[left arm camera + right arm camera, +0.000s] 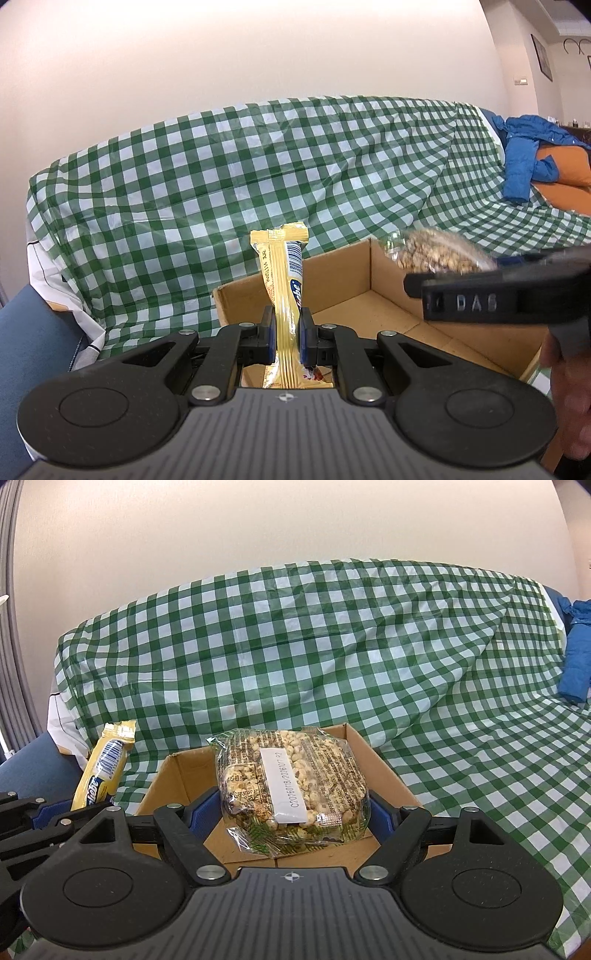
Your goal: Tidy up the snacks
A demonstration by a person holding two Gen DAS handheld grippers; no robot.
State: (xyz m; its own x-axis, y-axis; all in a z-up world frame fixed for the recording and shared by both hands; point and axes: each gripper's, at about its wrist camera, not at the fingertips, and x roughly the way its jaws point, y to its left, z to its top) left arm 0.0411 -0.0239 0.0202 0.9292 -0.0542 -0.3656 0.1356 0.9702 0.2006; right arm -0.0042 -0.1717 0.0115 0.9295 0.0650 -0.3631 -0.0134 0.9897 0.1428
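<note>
Fingers of my left gripper [287, 328] clamp the yellow snack bar [283, 280] upright by its lower half, while my right gripper [293, 812] squeezes the clear puffed-grain packet [291, 786] from both sides. I hold both over the open cardboard box [173, 775], likely to drop them in. Beyond lies the green checked cloth [314, 653].

Home living rm: gingham-covered sofa [258, 166], blue jacket [524, 162], framed pic [541, 57].

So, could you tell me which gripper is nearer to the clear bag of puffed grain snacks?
Right. The right gripper is clamped on the clear bag above the cardboard box; the left gripper is off to its left, holding the yellow bar.
</note>
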